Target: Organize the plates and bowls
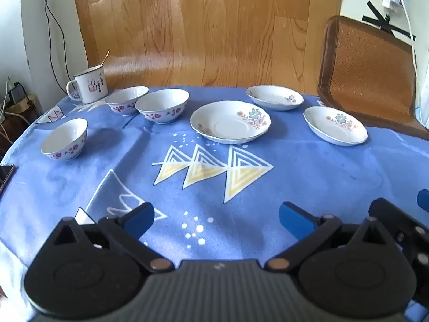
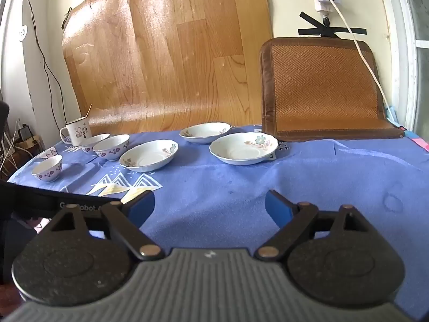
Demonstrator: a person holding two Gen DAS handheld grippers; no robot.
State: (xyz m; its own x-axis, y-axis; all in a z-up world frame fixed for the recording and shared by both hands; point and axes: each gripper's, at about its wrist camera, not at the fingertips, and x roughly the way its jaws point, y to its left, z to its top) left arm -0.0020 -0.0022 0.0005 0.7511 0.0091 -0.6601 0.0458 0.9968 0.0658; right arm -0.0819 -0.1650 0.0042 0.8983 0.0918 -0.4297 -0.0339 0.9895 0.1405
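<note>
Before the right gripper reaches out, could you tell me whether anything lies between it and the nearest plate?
Nothing visible does. The right gripper is open and empty, and only bare blue tablecloth lies between it and the nearest plate. The bowls and mug sit off to the left.

A: What colours mark the tablecloth (image 1: 308, 177)?

B: Blue, printed with white-outlined triangles filled with yellow stripes, plus scattered white dots.

A: And the crockery?

B: The three bowls (image 1: 162, 105) are white with purple-red floral motifs around the outside. The three plates (image 1: 230, 121) are white, each with a pale blue flower and pinkish sprigs. The mug (image 1: 89, 84) is white with a reddish drawing and dark script.

A: The gripper pads (image 1: 139, 218)?

B: Blue, on black linkages.
</note>
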